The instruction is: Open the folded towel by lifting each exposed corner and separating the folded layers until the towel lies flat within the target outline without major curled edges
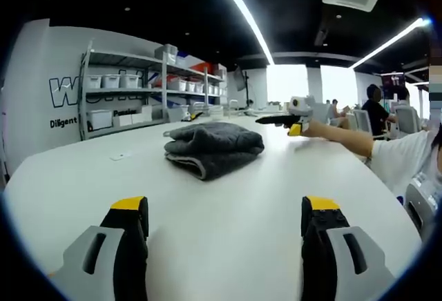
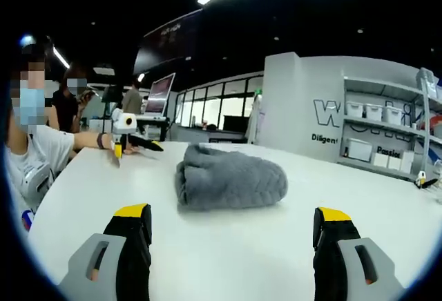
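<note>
Worktop (image 1: pixel 228 225) first: a broad white surface with rounded corners that carries a single grey towel (image 1: pixel 213 148), folded into a thick bundle and lying well in from every edge. In the right gripper view the towel (image 2: pixel 230 177) looks rounded and lumpy, with no corner plainly sticking out. No target outline can be made out on the surface.

Shelving (image 1: pixel 148 87) with white bins stands against the wall beyond the far edge. A person (image 1: pixel 404 152) sits at one side of the worktop, reaching an arm over its edge.

The left gripper (image 1: pixel 226 225) hangs low over the near part of the worktop with its fingers (image 1: pixel 130 221) spread wide and holding nothing. The right gripper (image 2: pixel 233 228) faces the towel from another side, well short of it, its fingers (image 2: pixel 132 228) also spread and empty; it appears in the left gripper view (image 1: pixel 282 119) beyond the towel.

By the look of it, unfolding has not begun; this is the approach. The next move calls for finding an exposed corner along the layered edge nearest the left gripper, pinching only the top layer, and lifting it away while the other gripper holds the rest down.
</note>
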